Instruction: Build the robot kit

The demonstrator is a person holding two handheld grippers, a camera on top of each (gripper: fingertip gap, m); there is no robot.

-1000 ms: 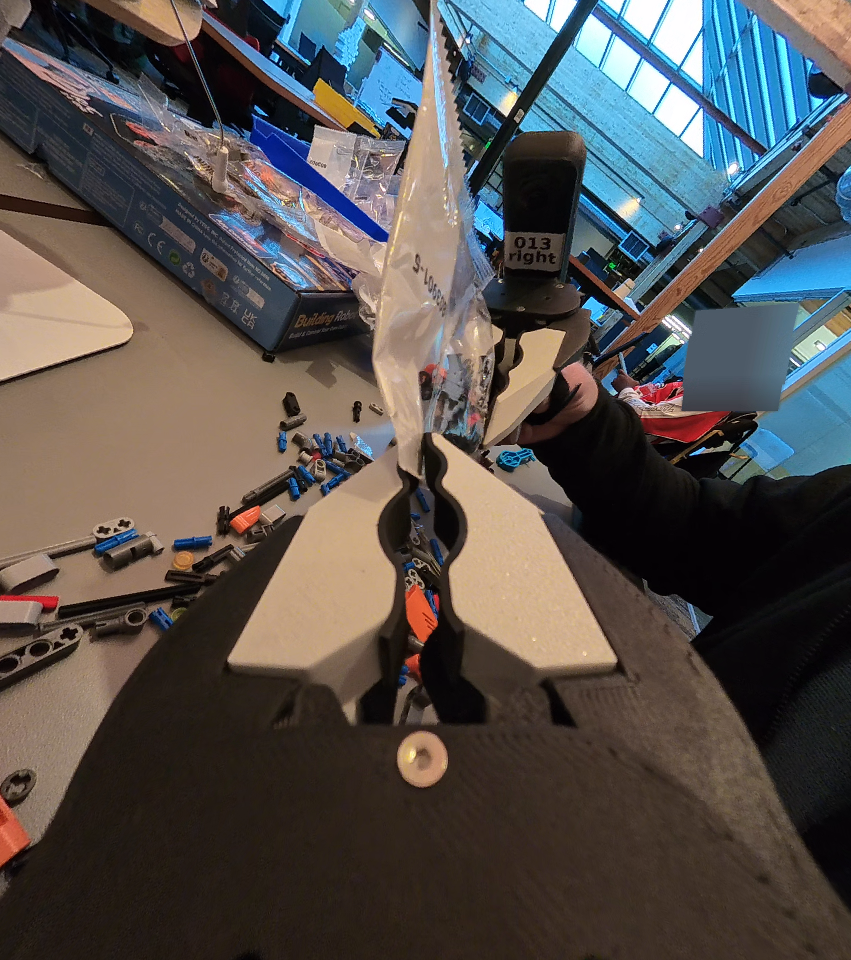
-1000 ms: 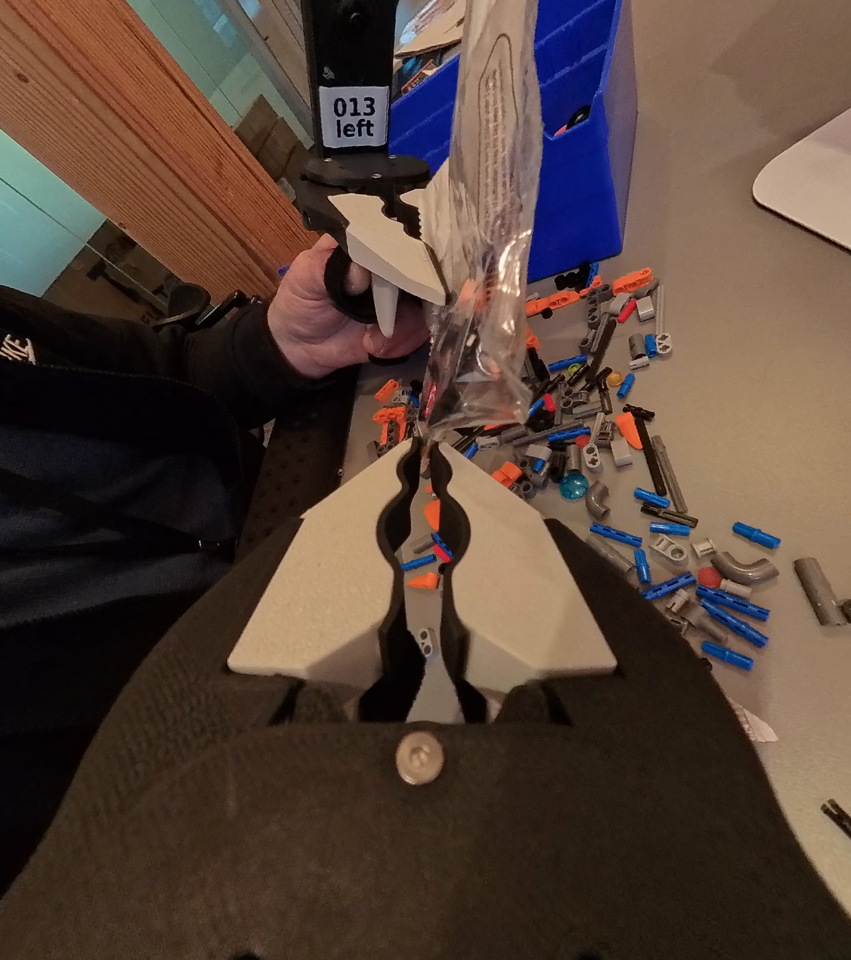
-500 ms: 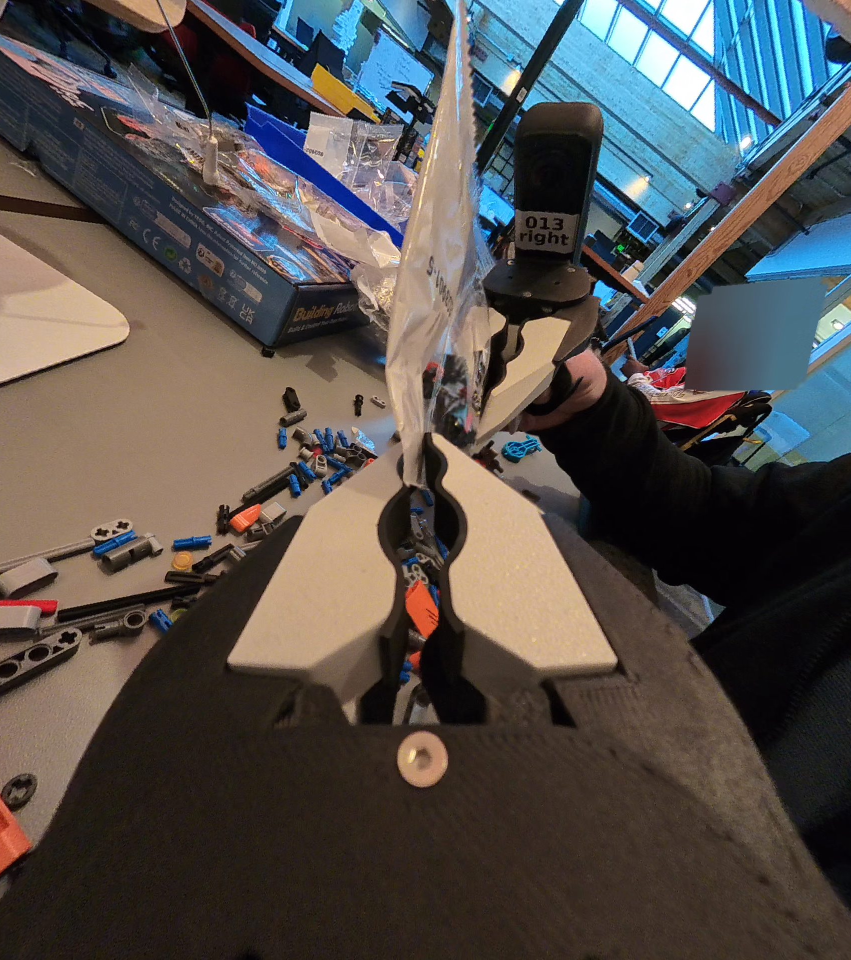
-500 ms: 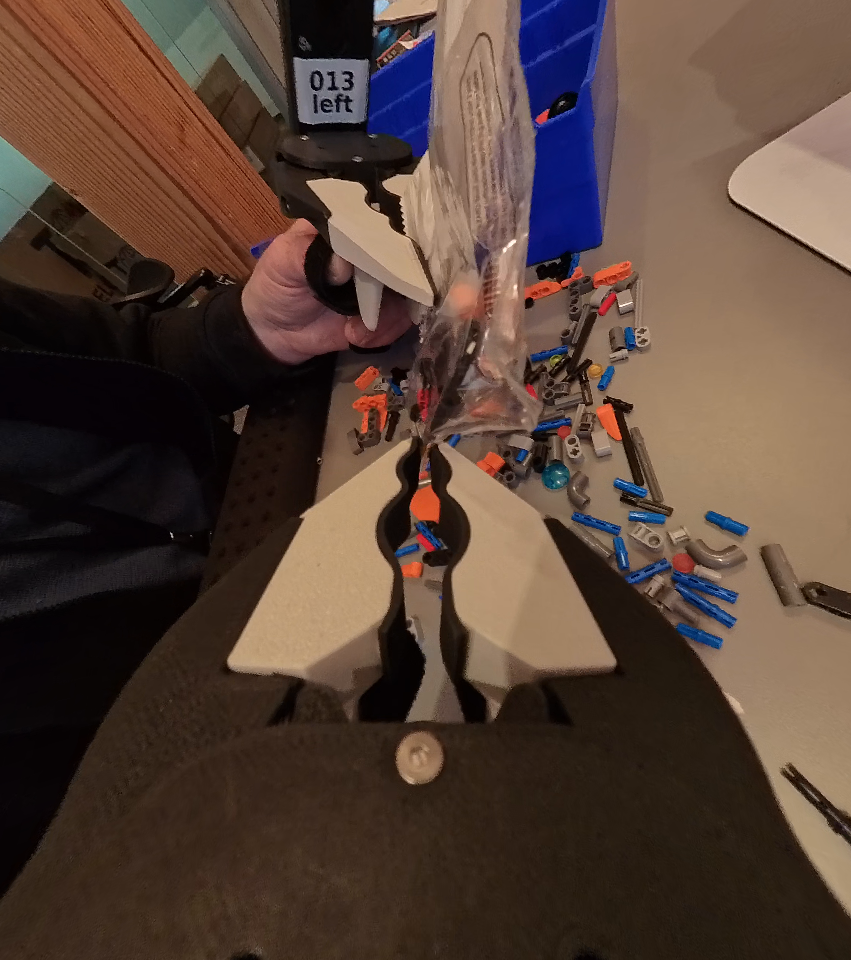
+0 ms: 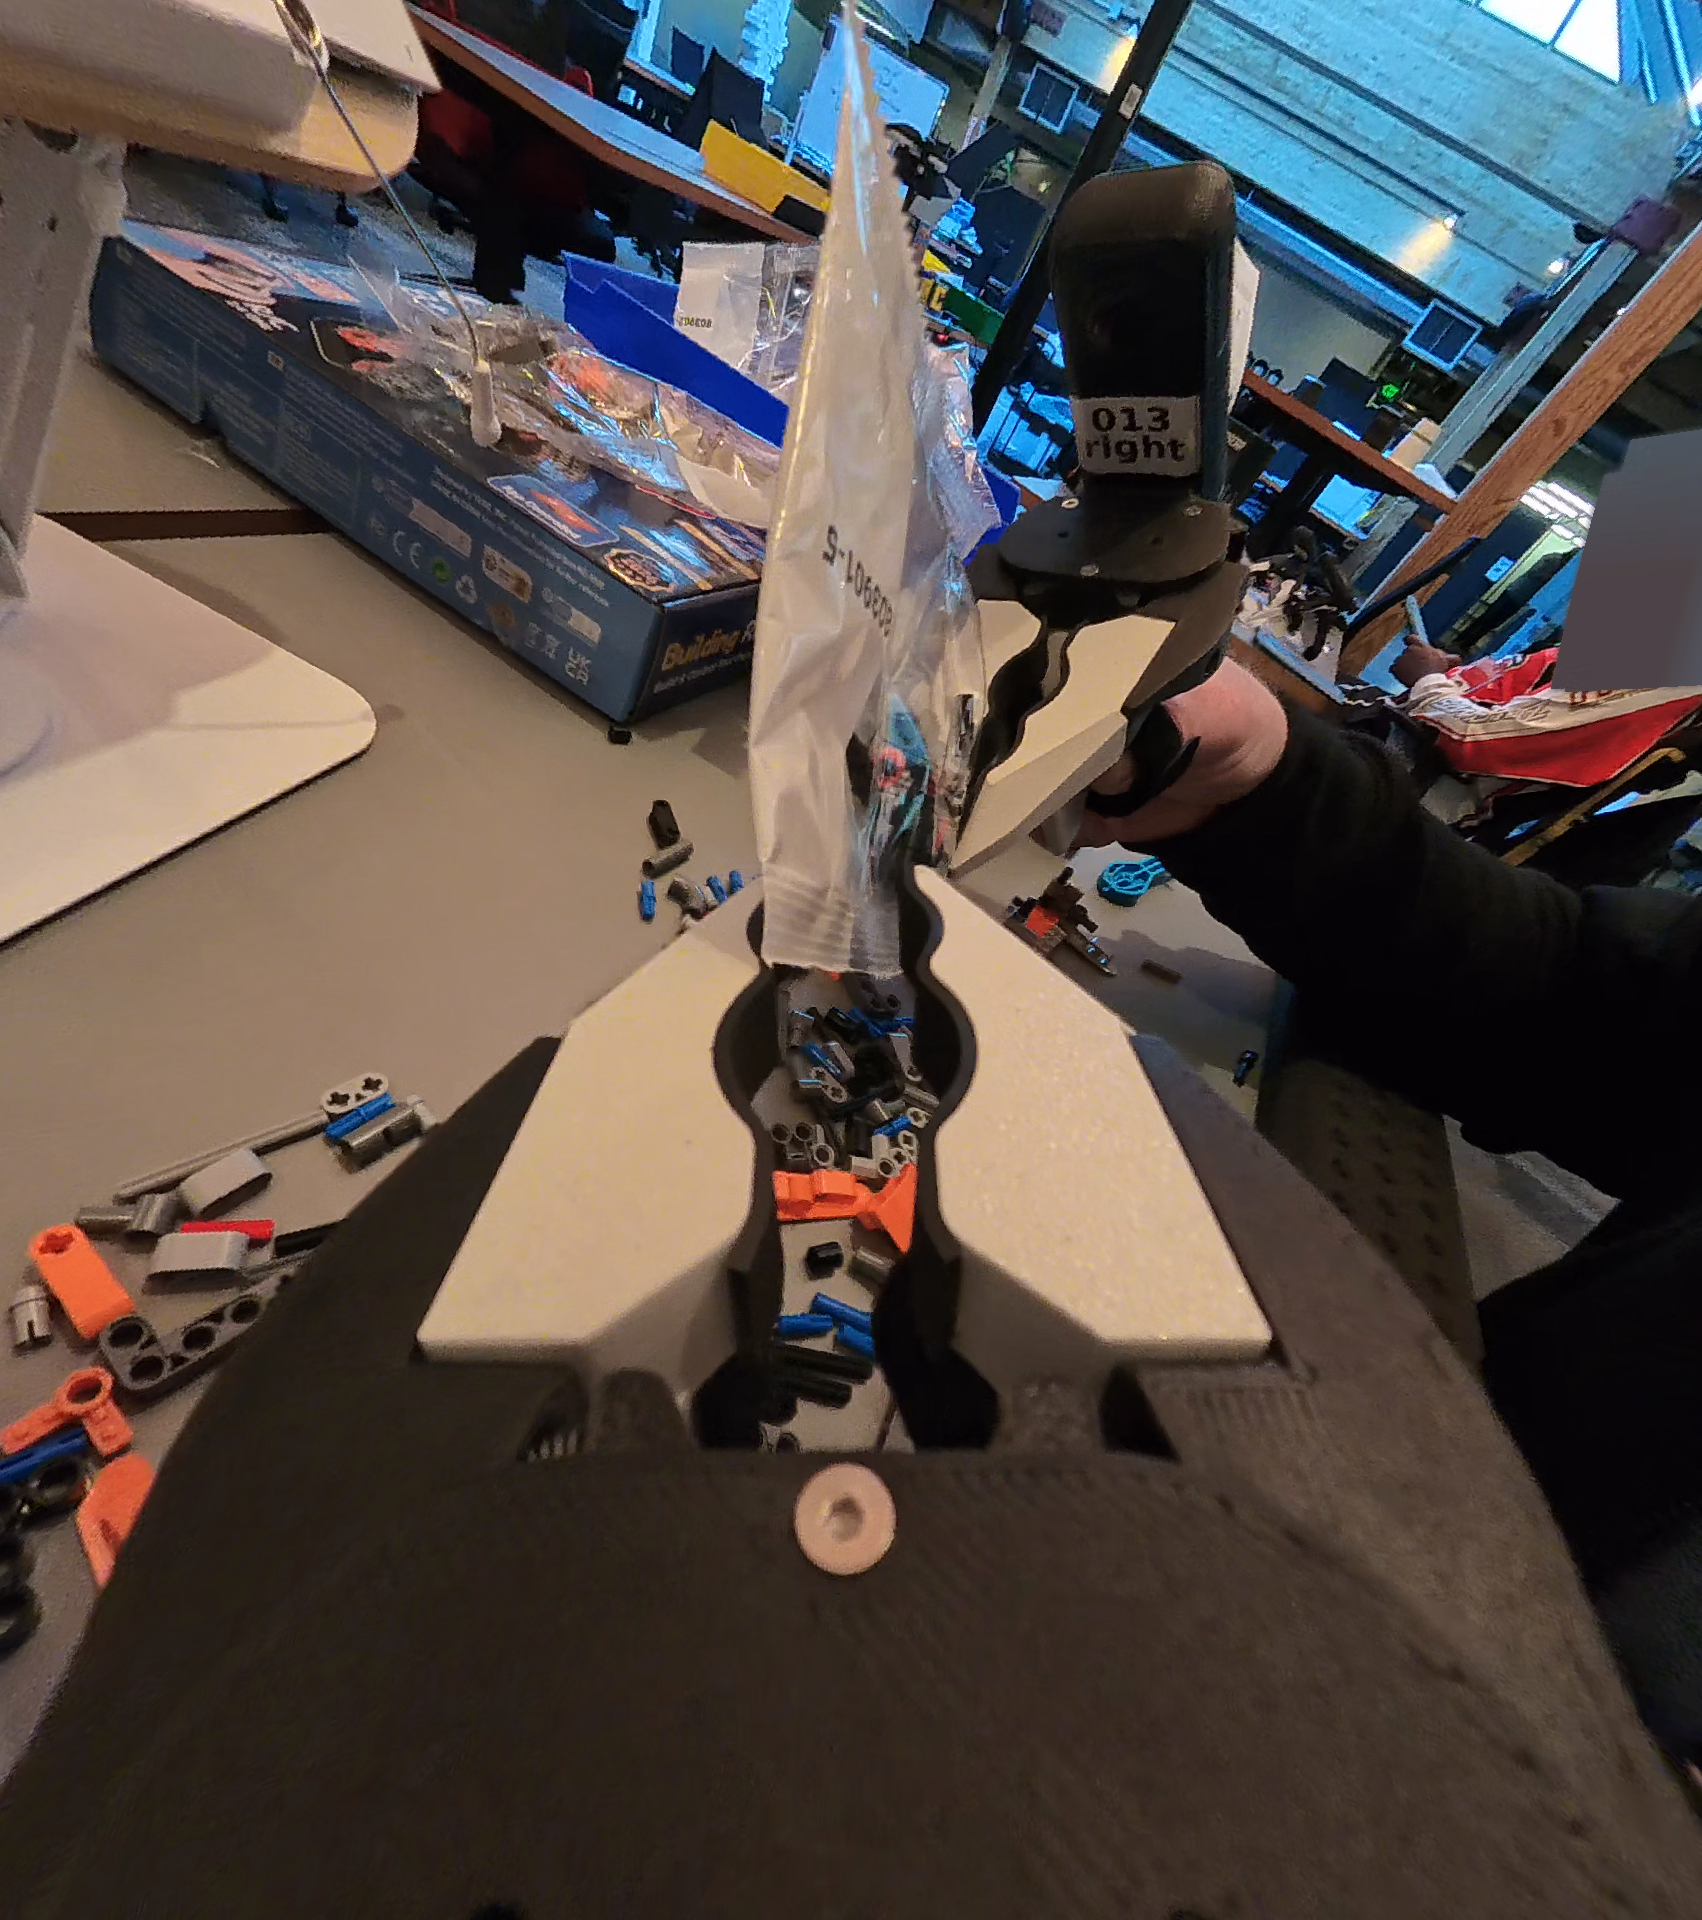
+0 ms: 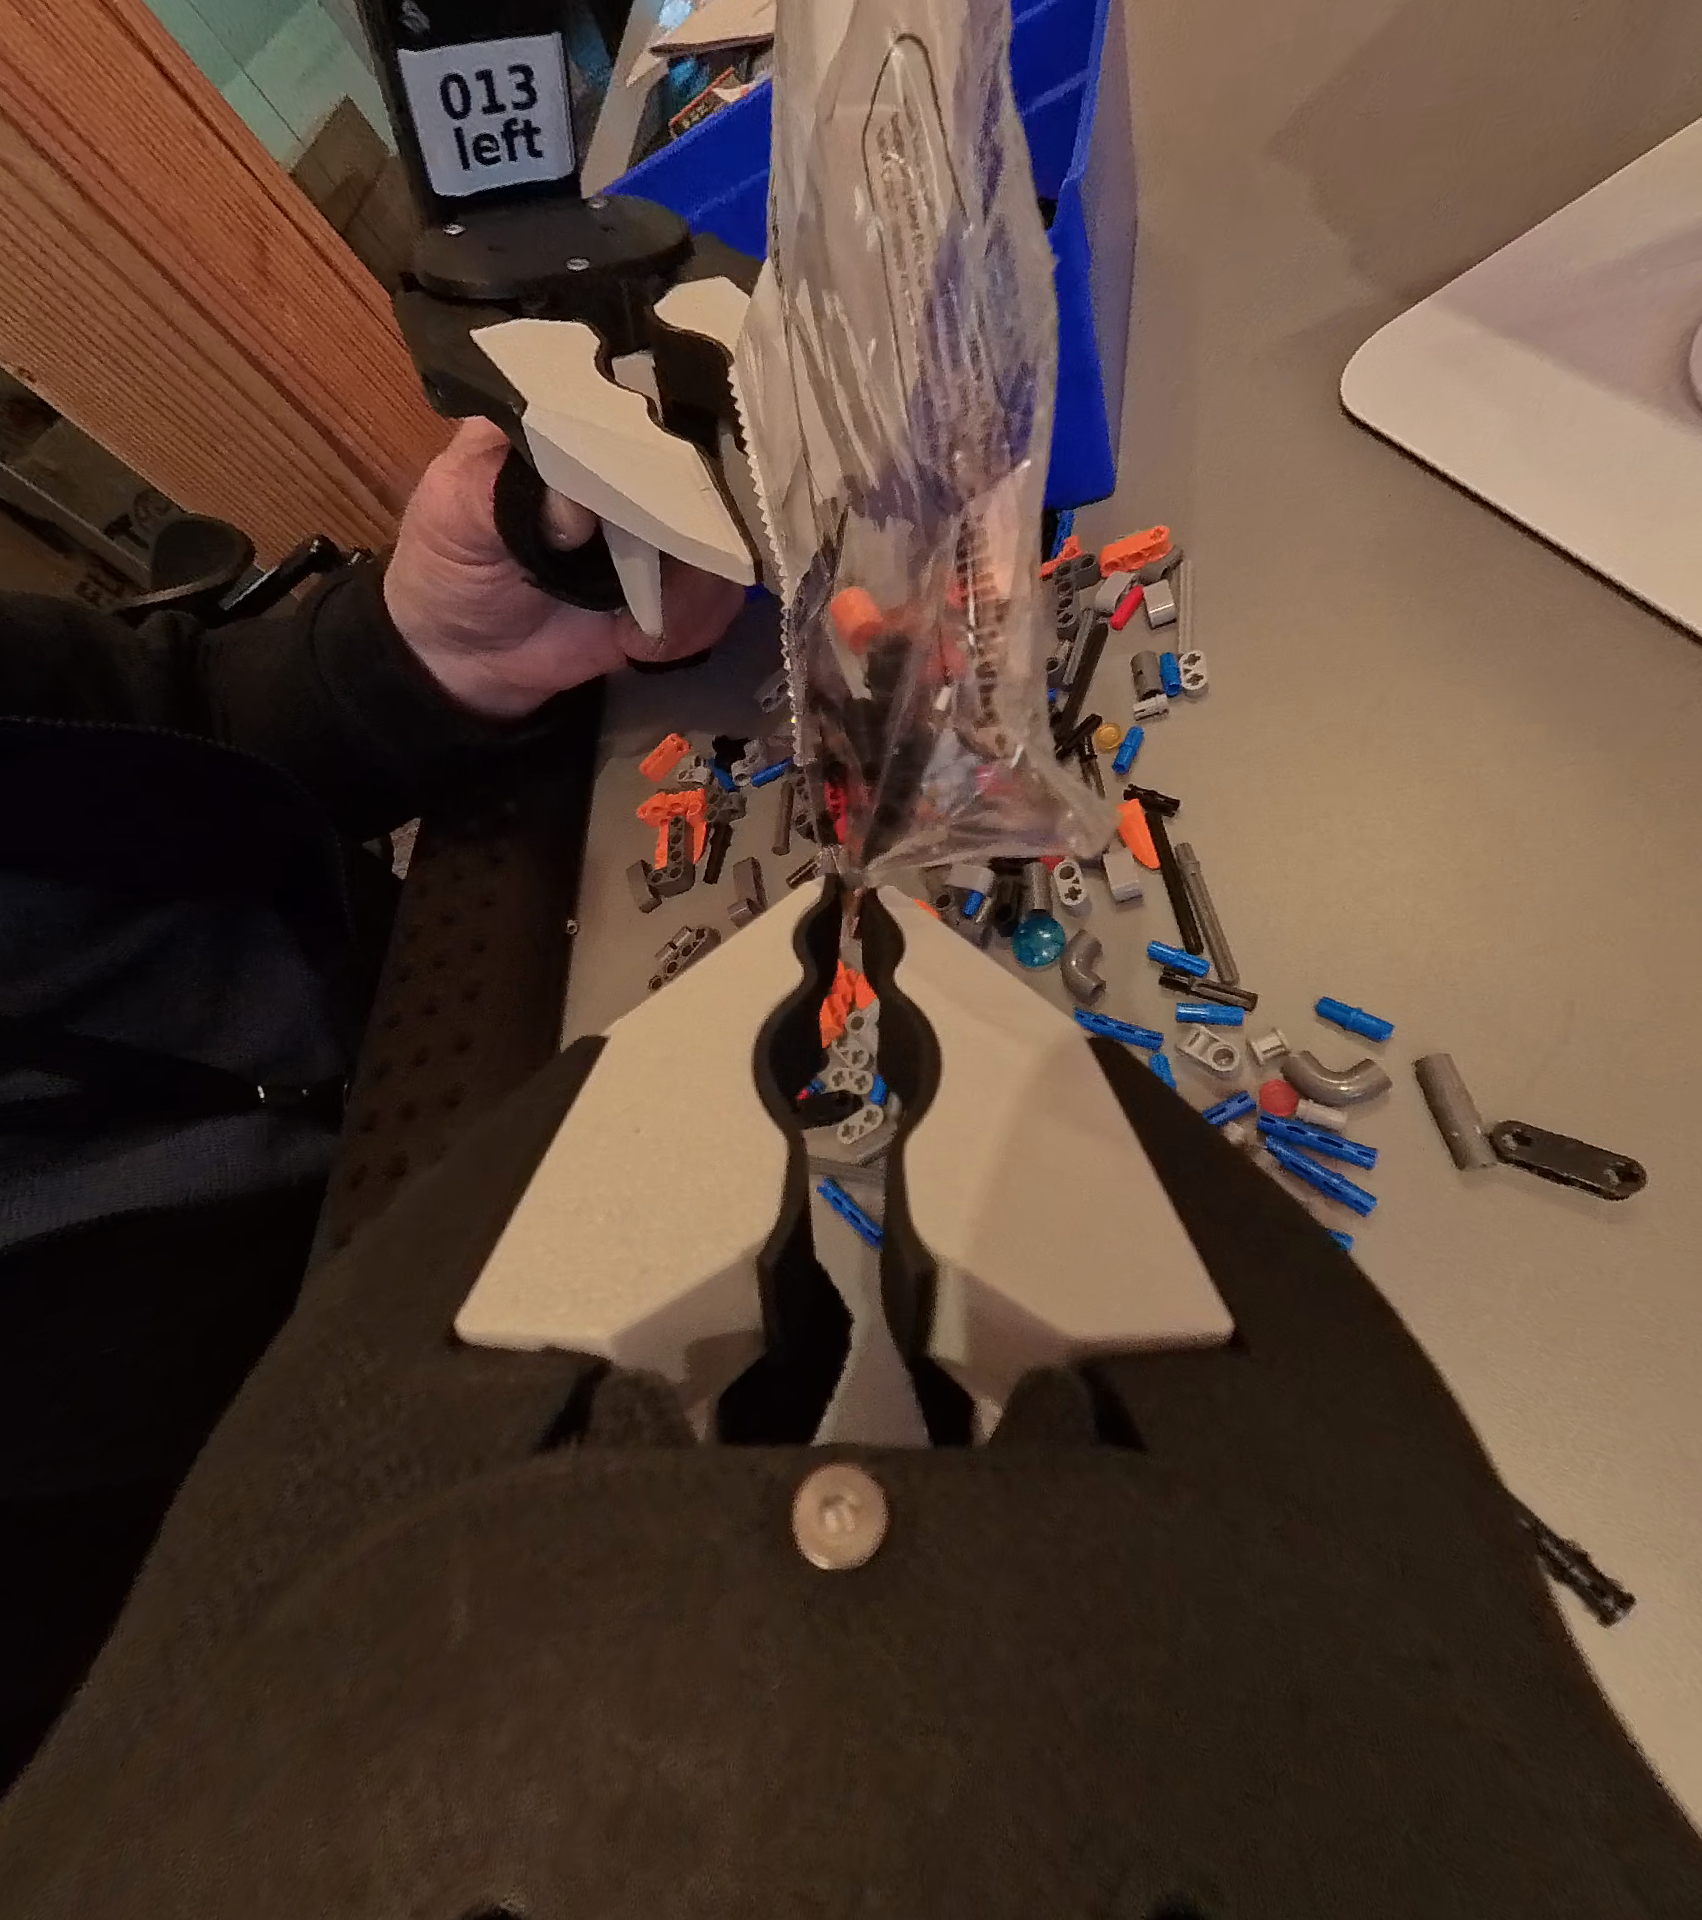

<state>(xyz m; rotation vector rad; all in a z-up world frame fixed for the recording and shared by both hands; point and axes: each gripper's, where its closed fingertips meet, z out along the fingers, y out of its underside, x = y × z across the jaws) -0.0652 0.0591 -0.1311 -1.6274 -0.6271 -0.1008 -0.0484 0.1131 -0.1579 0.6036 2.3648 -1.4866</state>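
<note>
A clear plastic bag [image 5: 847, 520] with small black, orange and blue building parts in it stands upright between my two grippers. My left gripper [image 5: 839, 899] is open, and the bag's sealed strip edge sits loose between its fingertips. My right gripper [image 6: 845, 888] is shut on a lower corner of the bag [image 6: 909, 416], just under the parts bunched inside. Each gripper also shows in the other's view: the right one [image 5: 956, 847] against the bag's side, the left one [image 6: 738, 520] beside the bag's serrated edge. A hand holds each.
Many loose small parts [image 6: 1190, 987] lie scattered on the grey table [image 5: 359, 935], also under the left gripper [image 5: 151, 1299]. A blue box [image 5: 411, 468] with more bags is at the back. A blue bin [image 6: 1086, 312] and a white stand base [image 5: 99, 727] are nearby. Across from one pair of fingers to the other is roughly 7 cm.
My left gripper was shut on the bag's edge and has now opened around it. The right gripper stays shut on the bag's corner. Both have shifted a little over the table.
</note>
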